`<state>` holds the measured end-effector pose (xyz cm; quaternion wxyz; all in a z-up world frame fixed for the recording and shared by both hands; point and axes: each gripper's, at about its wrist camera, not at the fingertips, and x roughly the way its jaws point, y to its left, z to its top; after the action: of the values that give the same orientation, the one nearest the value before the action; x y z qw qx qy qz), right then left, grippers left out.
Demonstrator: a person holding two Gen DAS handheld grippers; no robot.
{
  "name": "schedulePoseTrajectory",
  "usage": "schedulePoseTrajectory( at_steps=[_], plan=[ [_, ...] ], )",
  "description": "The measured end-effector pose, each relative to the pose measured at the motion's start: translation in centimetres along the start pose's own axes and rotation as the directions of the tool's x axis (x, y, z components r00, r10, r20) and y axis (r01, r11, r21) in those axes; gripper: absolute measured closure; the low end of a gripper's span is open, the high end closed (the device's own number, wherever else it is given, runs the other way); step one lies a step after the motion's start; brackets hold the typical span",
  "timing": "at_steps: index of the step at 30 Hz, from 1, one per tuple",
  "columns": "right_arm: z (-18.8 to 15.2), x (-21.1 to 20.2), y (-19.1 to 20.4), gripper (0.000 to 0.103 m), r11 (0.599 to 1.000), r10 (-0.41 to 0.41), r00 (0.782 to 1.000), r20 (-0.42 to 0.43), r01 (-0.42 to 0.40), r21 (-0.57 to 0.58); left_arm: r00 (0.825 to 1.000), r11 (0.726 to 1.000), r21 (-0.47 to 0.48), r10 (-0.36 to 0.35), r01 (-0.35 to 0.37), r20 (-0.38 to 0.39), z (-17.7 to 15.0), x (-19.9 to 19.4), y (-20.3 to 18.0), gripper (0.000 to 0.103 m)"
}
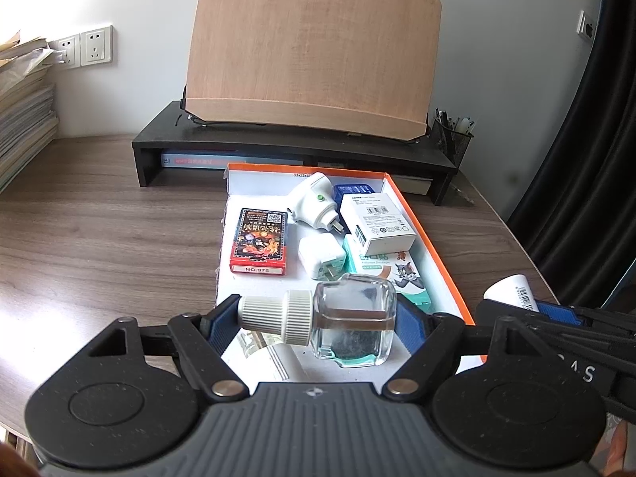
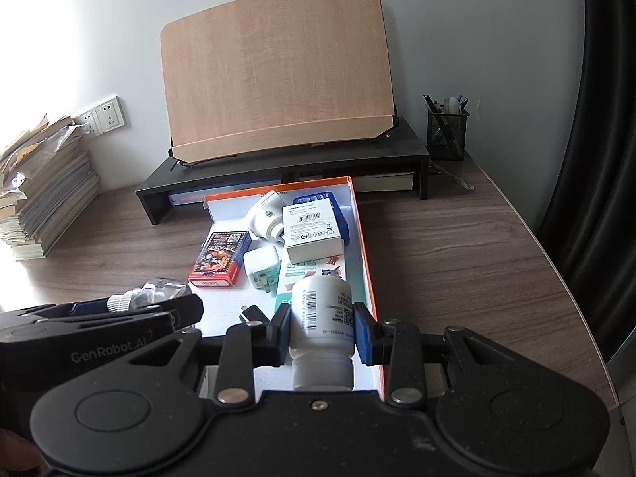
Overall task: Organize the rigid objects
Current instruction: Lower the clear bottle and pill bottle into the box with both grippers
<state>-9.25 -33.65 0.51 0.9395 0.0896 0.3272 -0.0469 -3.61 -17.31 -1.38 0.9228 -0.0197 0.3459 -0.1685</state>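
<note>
Bottles are being held over the near end of the orange-rimmed box (image 1: 429, 218): the left gripper (image 1: 318, 318) is clamping a clear glass bottle (image 1: 353, 322) lying sideways by cap and base, and the right gripper (image 2: 322, 332) is squeezing a white plastic bottle (image 2: 322, 318). Plugs and a card pack (image 1: 258, 242) are lying inside the box on the wooden desk (image 1: 99, 230).

Desk (image 1: 99, 218): wood-grain laminate, matt brown. 
Bottle (image 1: 353, 322): clear glossy glass; ribbed white plastic cap (image 1: 278, 312). 
White bottle (image 2: 322, 326): smooth plastic, printed label. 
Tray (image 1: 429, 230): cardboard, orange edge, white matt inside. 
Book stand (image 1: 314, 43): pale wood, fine grain.
</note>
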Motion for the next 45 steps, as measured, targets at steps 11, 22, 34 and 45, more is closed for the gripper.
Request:
schedulePoseTrajectory(
  at_steps=[11, 22, 34, 45],
  plan=[
    [-0.1, 0.2, -0.3, 0.063, 1.000, -0.004, 1.000, -0.004, 0.004, 0.003, 1.000, 1.000, 0.006, -0.004, 0.004, -0.002, 0.0, 0.1, -0.2, 0.022],
    [-0.2, 0.6, -0.5, 0.063, 1.000, -0.003, 1.000, -0.012, 0.003, 0.007, 1.000, 1.000, 0.005, -0.007, 0.007, -0.007, -0.1, 0.3, -0.3, 0.022],
    [-0.3, 1.0, -0.6, 0.063, 1.000, -0.001, 1.000, -0.024, 0.001, 0.005, 1.000, 1.000, 0.002, -0.007, 0.007, -0.012, -0.1, 0.5, -0.2, 0.022],
    [-0.3, 1.7, -0.9, 0.063, 1.000, -0.001, 0.999, -0.040, 0.002, 0.011, 1.000, 1.000, 0.001, -0.008, 0.008, -0.020, -0.2, 1.0, -0.3, 0.022]
  ],
)
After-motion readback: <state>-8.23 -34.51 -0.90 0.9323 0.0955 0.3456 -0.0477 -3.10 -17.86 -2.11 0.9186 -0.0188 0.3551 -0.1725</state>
